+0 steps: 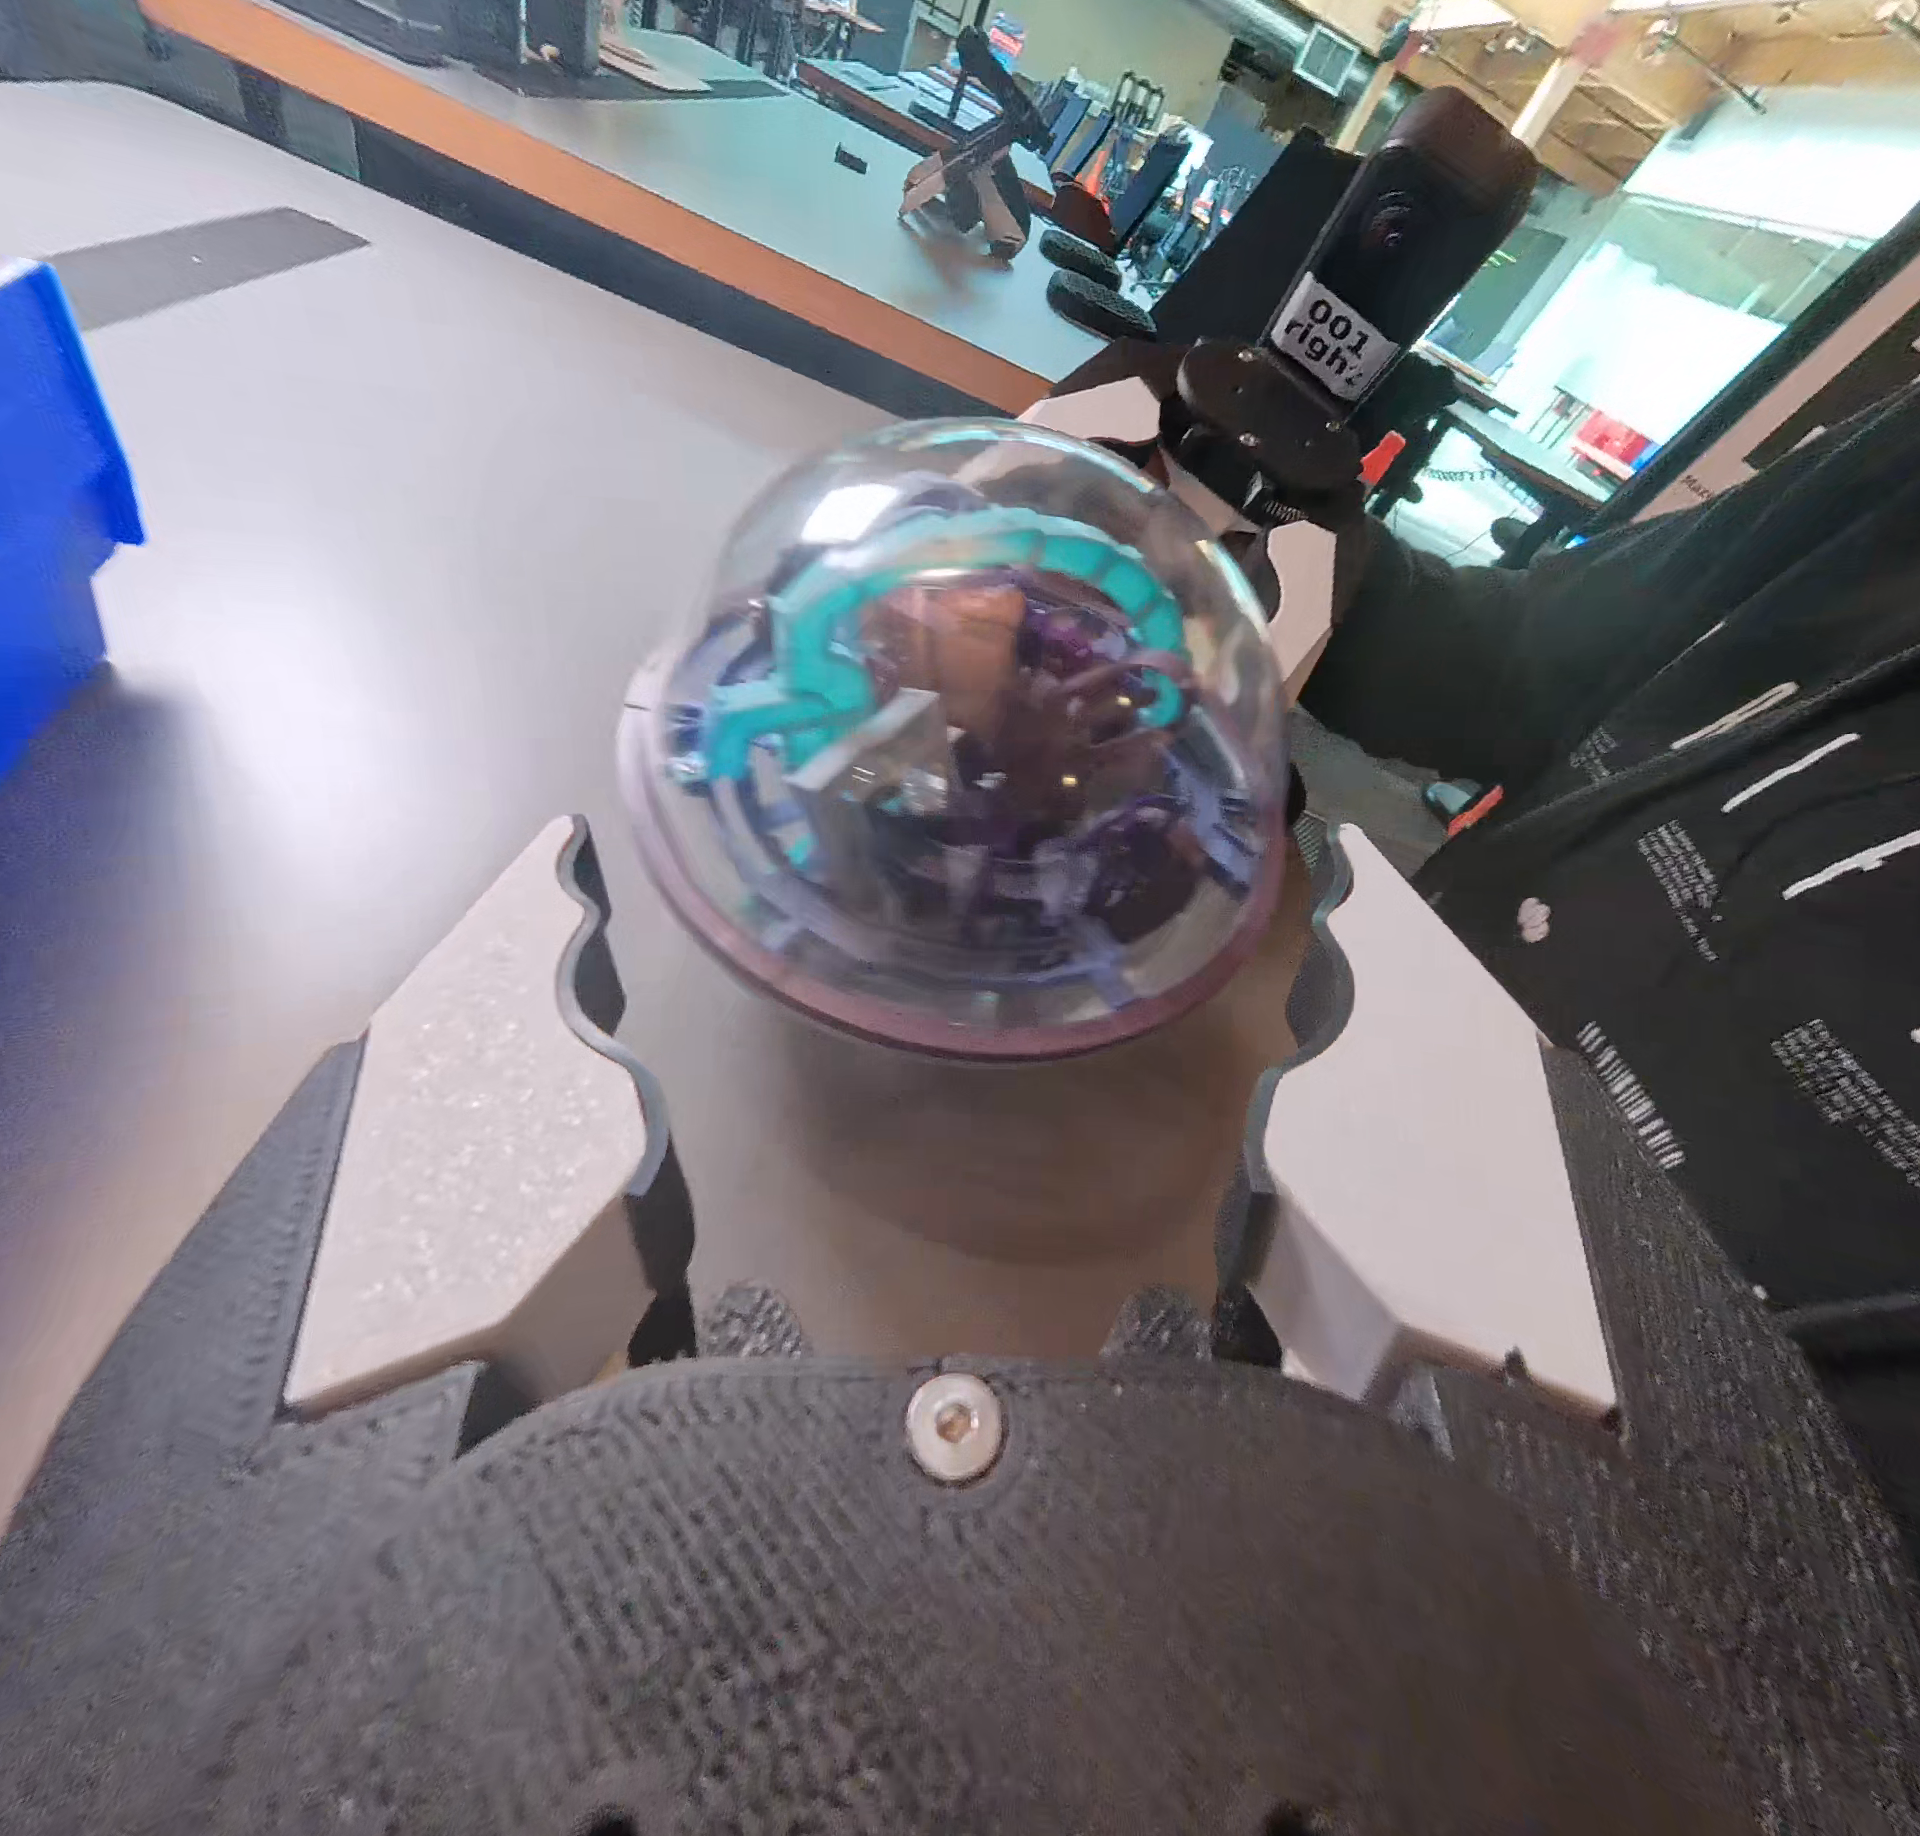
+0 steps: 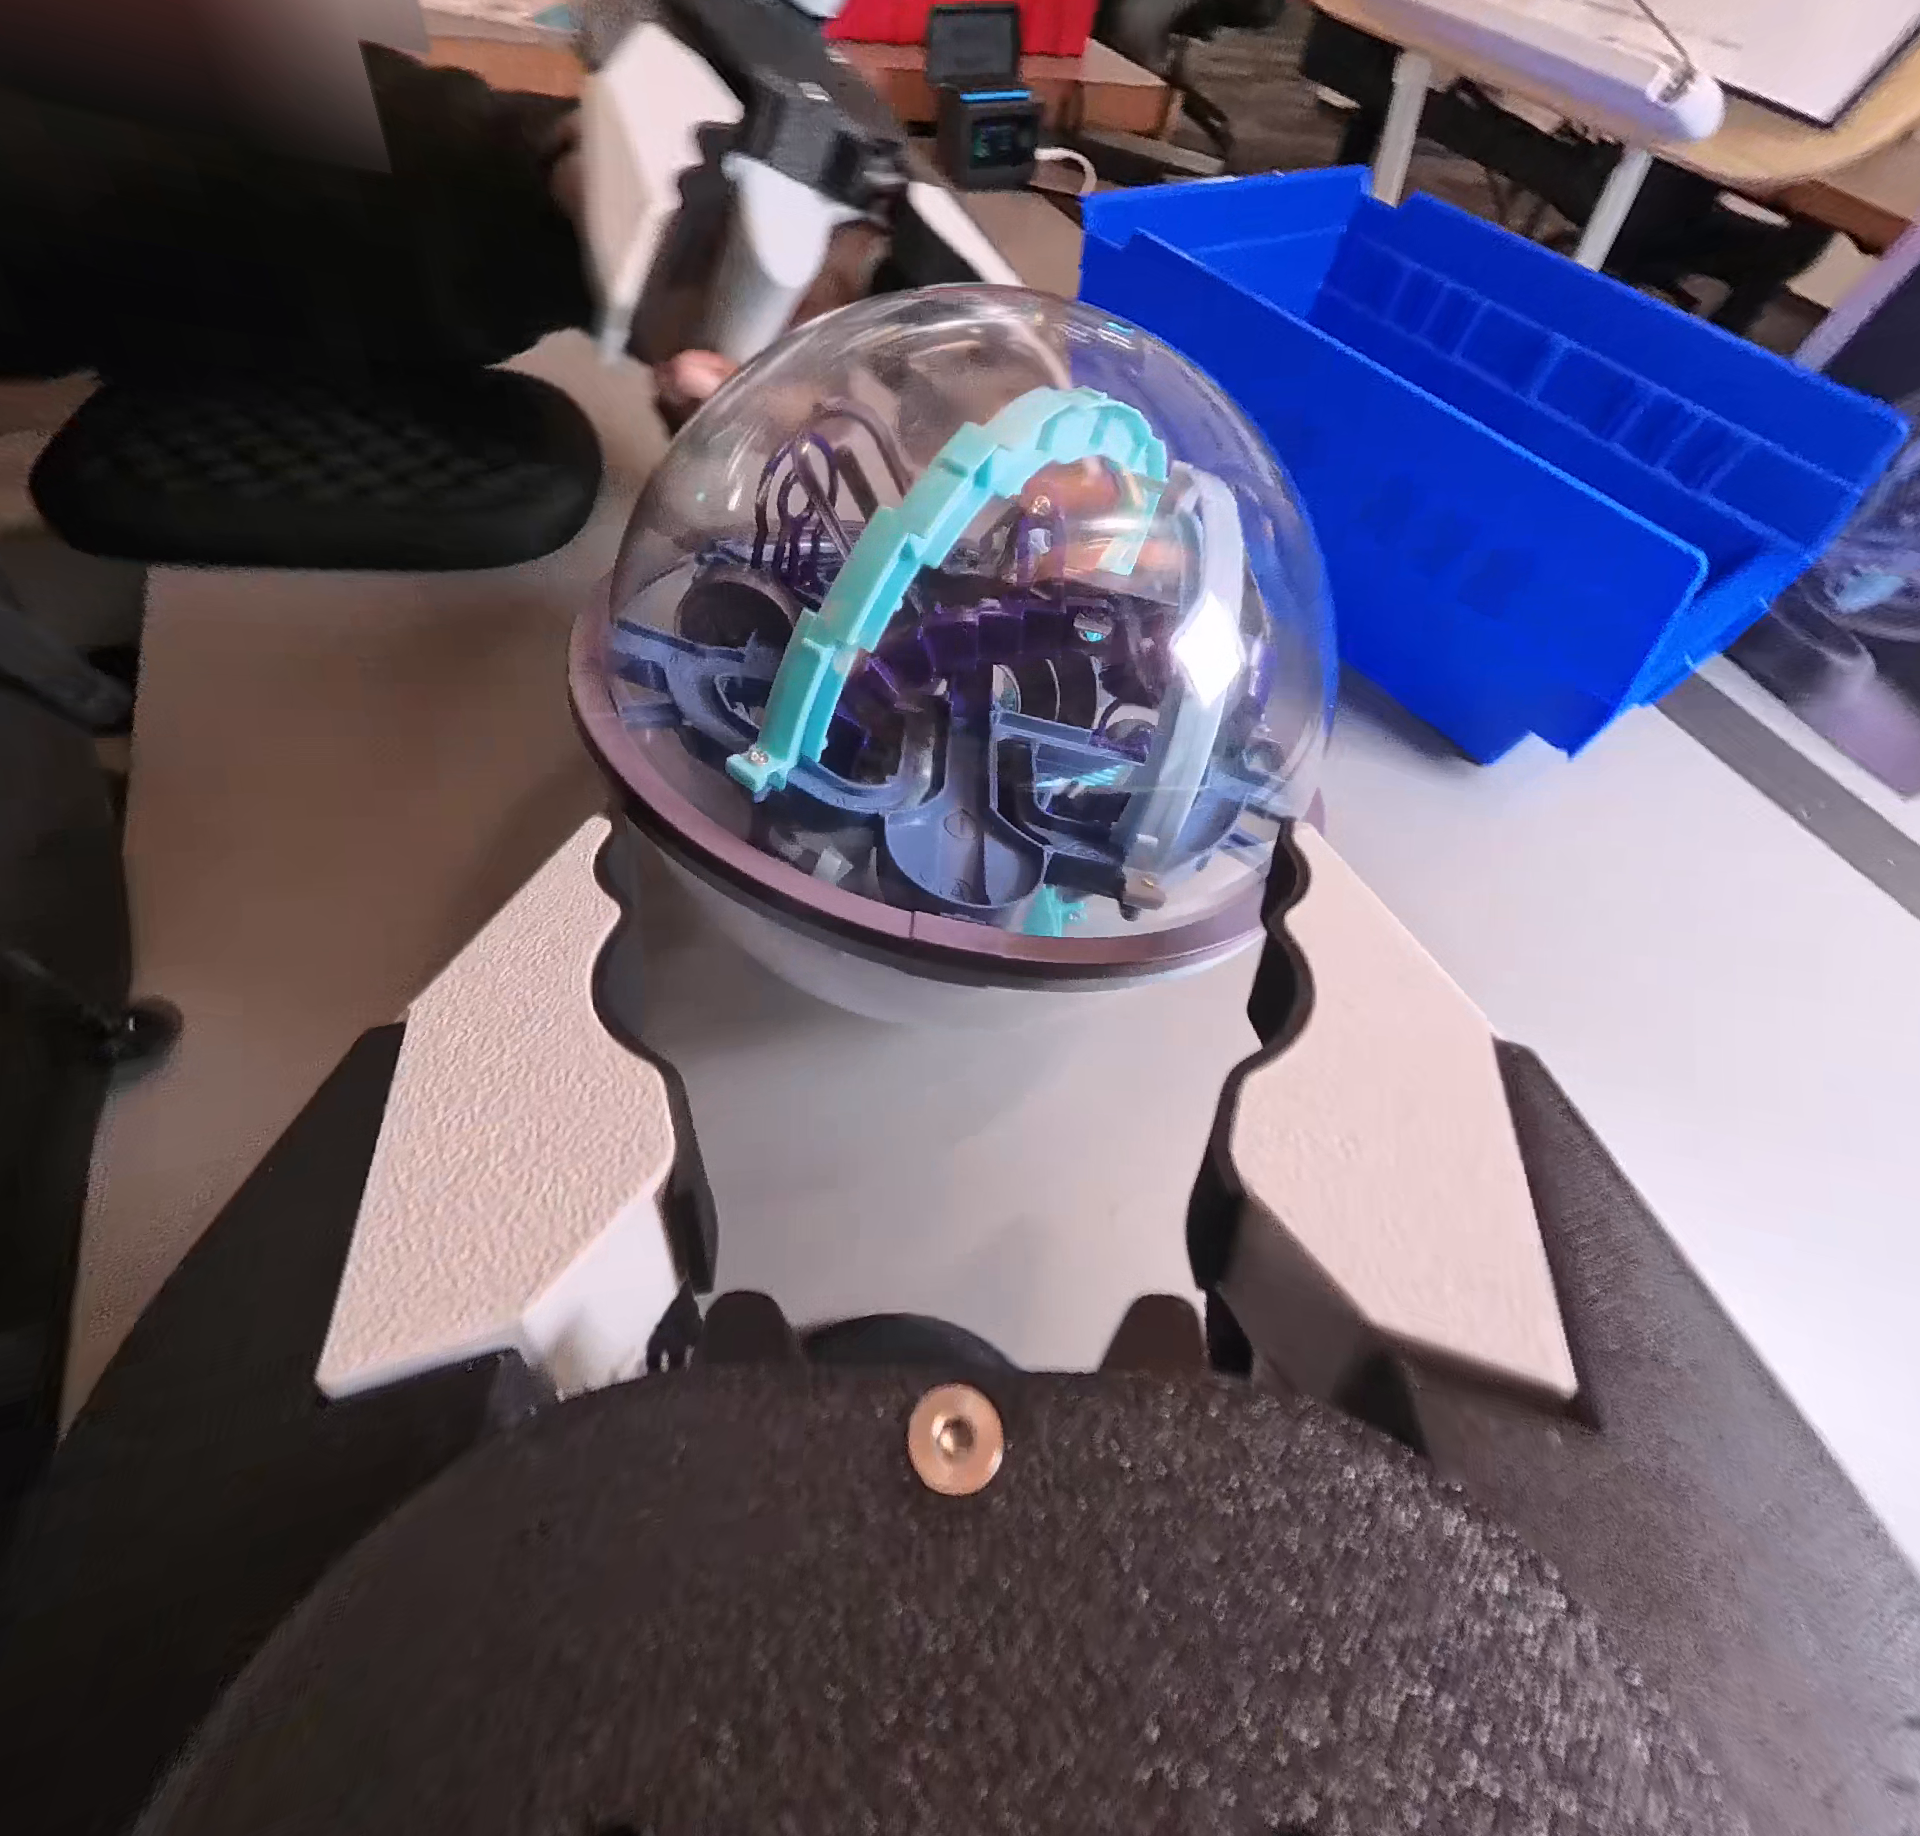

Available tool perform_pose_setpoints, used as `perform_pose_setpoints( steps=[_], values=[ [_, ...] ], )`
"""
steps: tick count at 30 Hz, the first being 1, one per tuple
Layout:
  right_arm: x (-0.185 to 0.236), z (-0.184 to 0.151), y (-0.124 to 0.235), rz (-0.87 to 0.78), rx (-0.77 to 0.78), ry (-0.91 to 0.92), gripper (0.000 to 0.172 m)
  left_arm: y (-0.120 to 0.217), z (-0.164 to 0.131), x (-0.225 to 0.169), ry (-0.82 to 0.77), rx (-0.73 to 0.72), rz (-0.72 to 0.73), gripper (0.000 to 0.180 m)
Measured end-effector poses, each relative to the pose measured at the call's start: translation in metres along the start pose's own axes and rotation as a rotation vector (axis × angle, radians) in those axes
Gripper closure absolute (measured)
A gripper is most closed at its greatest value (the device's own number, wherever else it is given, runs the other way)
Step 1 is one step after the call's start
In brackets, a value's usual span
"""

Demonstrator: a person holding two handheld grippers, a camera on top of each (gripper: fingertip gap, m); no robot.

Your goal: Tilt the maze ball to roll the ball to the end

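On the pale grey table (image 1: 436, 581), left wrist view: the maze ball (image 1: 951, 737) is sitting under its clear dome, blurred. The left gripper (image 1: 951, 841) is spreading wide, its fingers (image 1: 499, 965) flanking the ball's near side with table showing between; not gripping. A blue bin (image 1: 52, 539) is sitting at the left edge. The right gripper (image 1: 1236, 456) is reaching in from beyond the ball, held by a dark-sleeved arm (image 1: 1455, 643). Workshop benches are filling the room behind.

Right wrist view: the maze ball (image 2: 951, 643) is resting on the table (image 2: 1558, 955), the blue bin (image 2: 1455, 456) just beyond it. The right gripper (image 2: 940, 841) is standing wide, fingertips (image 2: 1288, 851) at the ball's rim; contact unclear. A black chair (image 2: 312, 467) is standing left.
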State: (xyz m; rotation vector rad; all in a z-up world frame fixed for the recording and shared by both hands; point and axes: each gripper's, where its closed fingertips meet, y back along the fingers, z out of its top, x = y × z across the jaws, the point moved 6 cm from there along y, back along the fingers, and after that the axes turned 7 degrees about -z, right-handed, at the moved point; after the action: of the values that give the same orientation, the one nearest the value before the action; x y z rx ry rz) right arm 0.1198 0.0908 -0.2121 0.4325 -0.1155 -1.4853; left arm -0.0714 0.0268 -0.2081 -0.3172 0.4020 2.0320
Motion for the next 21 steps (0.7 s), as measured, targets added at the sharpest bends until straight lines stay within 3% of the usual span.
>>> perform_pose_setpoints(
  steps=[7,15,21],
  values=[
    [-0.012,-0.001,-0.012,0.127,0.059,0.106,0.062,-0.018,0.0,0.007,-0.157,0.089,-0.128,0.043],
    [-0.029,-0.01,-0.005,0.022,0.092,0.036,0.067,-0.018,-0.011,0.0,-0.18,0.1,0.091,0.042],
    [-0.007,-0.006,0.006,-0.035,0.078,-0.1,0.066,-0.017,-0.014,-0.005,-0.083,0.042,0.28,0.043]
  ],
)
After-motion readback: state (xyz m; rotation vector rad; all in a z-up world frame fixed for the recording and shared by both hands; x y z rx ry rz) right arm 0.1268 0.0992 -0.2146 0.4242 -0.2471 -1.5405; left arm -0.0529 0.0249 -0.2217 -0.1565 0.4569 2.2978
